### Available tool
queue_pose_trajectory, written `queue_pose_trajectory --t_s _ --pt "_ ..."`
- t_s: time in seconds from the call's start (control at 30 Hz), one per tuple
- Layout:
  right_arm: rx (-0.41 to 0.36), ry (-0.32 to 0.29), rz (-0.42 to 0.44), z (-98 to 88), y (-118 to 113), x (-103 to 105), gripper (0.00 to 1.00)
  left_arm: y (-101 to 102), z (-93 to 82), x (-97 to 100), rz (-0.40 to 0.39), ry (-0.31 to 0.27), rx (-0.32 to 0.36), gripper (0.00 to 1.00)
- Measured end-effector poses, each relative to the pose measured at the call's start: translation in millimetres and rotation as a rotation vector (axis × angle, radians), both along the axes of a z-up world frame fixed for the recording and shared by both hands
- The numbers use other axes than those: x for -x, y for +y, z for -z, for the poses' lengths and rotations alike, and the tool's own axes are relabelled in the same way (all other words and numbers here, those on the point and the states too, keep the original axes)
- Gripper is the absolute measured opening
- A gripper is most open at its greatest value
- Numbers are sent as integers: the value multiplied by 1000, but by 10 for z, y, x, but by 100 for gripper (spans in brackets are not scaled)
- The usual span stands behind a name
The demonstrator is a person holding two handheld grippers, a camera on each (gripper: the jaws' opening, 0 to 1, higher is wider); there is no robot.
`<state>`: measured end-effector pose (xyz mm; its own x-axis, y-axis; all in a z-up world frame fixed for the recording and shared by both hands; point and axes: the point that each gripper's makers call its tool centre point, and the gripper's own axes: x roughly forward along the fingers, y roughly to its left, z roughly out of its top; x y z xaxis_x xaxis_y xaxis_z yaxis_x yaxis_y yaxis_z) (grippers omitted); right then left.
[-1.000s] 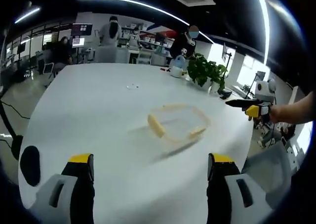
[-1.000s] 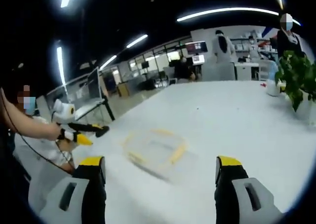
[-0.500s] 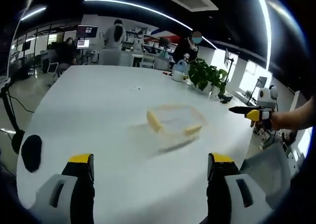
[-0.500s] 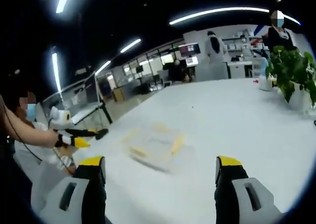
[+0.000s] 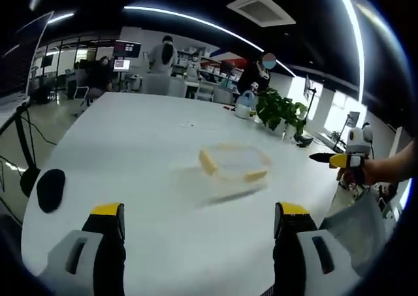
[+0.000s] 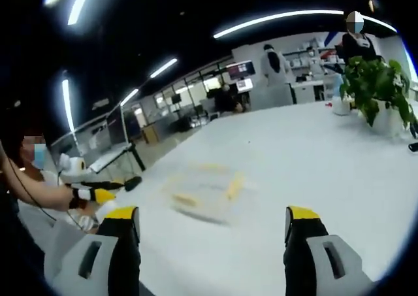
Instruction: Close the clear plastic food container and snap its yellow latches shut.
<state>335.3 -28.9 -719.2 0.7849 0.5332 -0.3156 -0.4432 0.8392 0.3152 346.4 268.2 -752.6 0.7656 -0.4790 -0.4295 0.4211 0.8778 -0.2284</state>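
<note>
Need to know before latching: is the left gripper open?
Open: the left gripper has its jaws wide apart with nothing between them, short of the container.

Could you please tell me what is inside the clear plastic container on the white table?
The clear container looks empty; yellow latches sit at its edges. Motion blur could hide small contents.

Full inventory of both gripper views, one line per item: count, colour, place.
food container: 1, clear with yellow latches, mid-table, apart from both grippers
table: 1, white, large, under the container
potted plant: 1, green, far table edge
jug-like object: 1, pale blue-white, beside the plant; too small to identify
black disc: 1, left table edge, left gripper view
people: several, background by the desks
monitors: a few, lit, background
left gripper: black jaws, yellow tips, open, empty
right gripper: black jaws, yellow tips, open, empty
</note>
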Motion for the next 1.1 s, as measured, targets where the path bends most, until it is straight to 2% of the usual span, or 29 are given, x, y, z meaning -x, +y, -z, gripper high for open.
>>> queue_pose_trajectory --t_s 0.23,0.37,0.53,0.8,1.0,1.1 --pt "-9 -17 16 -51 12 106 93 23 -63 133 -31 -44 -3 96" --pt "-14 -13 32 0 4 165 92 29 -53 197 -51 -48 11 96" --pt "-17 -38 52 -40 -8 192 92 -41 -44 281 -47 -56 16 95" --pt "-27 -74 59 -129 -16 206 92 -111 -43 314 -55 -79 22 93" --pt "-22 -84 65 -95 -6 215 91 -121 -27 334 -39 -93 -5 91" --pt "-8 -84 58 -79 17 222 91 -74 -1 323 -62 -82 8 90"
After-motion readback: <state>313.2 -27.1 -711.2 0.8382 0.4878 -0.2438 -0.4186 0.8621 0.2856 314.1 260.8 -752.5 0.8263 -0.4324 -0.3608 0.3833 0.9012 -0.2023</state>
